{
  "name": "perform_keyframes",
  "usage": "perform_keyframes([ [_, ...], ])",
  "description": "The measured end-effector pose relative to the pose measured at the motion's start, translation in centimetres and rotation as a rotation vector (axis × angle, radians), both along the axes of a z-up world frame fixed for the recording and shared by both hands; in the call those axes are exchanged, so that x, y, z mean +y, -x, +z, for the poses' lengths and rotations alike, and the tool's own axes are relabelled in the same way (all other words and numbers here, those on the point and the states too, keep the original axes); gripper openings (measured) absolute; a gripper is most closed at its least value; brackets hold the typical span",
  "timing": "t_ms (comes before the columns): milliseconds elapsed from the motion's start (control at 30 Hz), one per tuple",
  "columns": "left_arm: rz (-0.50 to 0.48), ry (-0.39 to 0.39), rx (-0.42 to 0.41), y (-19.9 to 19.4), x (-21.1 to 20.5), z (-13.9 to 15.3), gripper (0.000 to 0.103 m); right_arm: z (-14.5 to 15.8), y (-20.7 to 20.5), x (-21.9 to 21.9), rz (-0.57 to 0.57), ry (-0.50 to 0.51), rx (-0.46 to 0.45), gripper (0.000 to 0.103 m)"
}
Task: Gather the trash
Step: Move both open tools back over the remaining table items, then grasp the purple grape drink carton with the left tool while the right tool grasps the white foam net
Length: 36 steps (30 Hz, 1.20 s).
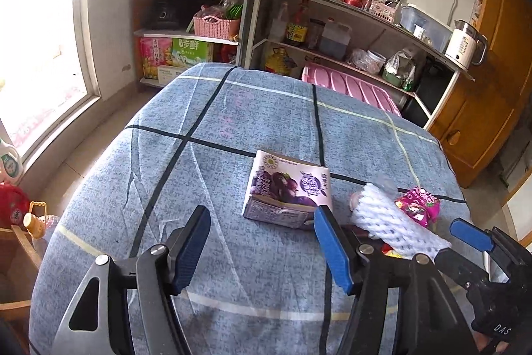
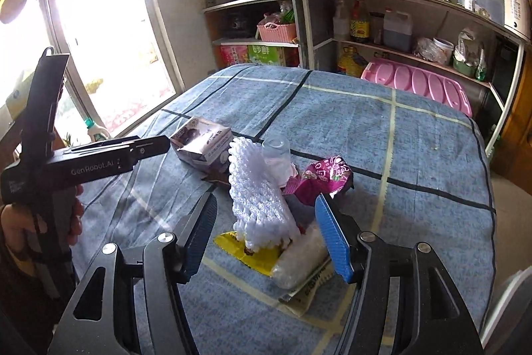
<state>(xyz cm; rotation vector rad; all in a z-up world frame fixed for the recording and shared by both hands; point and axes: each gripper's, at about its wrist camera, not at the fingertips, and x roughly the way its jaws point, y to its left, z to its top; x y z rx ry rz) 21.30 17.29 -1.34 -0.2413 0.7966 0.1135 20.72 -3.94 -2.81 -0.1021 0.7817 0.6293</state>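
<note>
A table (image 1: pixel 252 271) under a blue checked cloth carries a small heap of trash toward its near right side. Largest of the pieces is the purple drink carton (image 1: pixel 288 190), lying flat just left of the heap; it looks empty, so probably light and easily crushed, best pinched across its narrow sides. Next comes the white foam fruit net (image 2: pixel 261 198), propped upright in the middle of the heap: soft, springy, nearly weightless, and likely to take a grip anywhere along its body. Behind it sits a clear plastic cup (image 2: pixel 276 147), thin and slippery by the look of it. A crinkled magenta snack wrapper (image 2: pixel 321 177) lies just to its right, and a yellow wrapper (image 2: pixel 247 250) and a clear plastic bag (image 2: pixel 299 262) lie at the net's foot, all limp film. The left gripper (image 1: pixel 262 250) hovers before the carton with fingers spread and empty. The right gripper (image 2: pixel 266 240) has its fingers released either side of the net's base, touching nothing that I can tell.
</note>
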Motion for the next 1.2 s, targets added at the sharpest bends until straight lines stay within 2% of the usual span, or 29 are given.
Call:
perform_keyframes([
  [67,-0.01,-0.006,-0.003,-0.7,0.4,-0.3,0.064,-0.4,-0.3,0.3,0.003,0.02,-0.001,0.062],
  [133,-0.029,0.038,0.007,-1.6,0.8,-0.9,0.064,-0.8,-0.4,0.7,0.002,0.045,0.002,0.062],
  [200,-0.046,0.059,0.023,-2.1,0.8,-1.5,0.064,-1.1,-0.4,0.8,0.001,0.051,0.006,0.051],
  [233,-0.064,0.051,0.023,-2.2,0.5,-1.7,0.064,-1.2,-0.4,0.8,-0.003,0.053,0.009,0.042],
  [333,-0.109,0.078,0.023,-2.3,-0.3,-2.0,0.064,-1.5,-0.3,0.6,-0.005,0.054,0.024,0.032],
  [433,-0.154,0.084,0.015,-2.1,-1.3,-2.1,0.064,-1.5,-0.1,-0.1,-0.028,0.039,0.038,0.027],
  [633,-0.227,0.1,0.022,-2.0,-3.0,-2.3,0.064,-1.2,0.0,-1.5,-0.074,0.01,0.047,0.026],
  [700,-0.205,0.057,0.005,-1.8,-2.9,-1.8,0.064,-1.2,0.0,-1.7,-0.078,0.002,0.054,0.026],
  [767,-0.156,-0.027,-0.019,-1.6,-2.6,-1.2,0.065,-1.3,0.1,-1.8,-0.079,-0.004,0.058,0.026],
  [800,-0.149,-0.034,-0.026,-1.7,-2.2,-1.0,0.065,-1.3,0.0,-1.8,-0.081,-0.011,0.061,0.026],
  [1033,-0.077,0.008,-0.038,-3.4,0.2,-1.3,0.067,-1.4,-0.1,-1.8,-0.087,-0.02,0.066,0.026],
  [1133,-0.124,0.104,-0.011,-3.7,0.4,-2.1,0.067,-1.4,-0.2,-2.0,-0.093,-0.026,0.065,0.026],
  [1200,-0.156,0.113,-0.002,-3.4,-0.2,-2.5,0.067,-1.4,-0.2,-2.2,-0.101,-0.03,0.064,0.026],
])
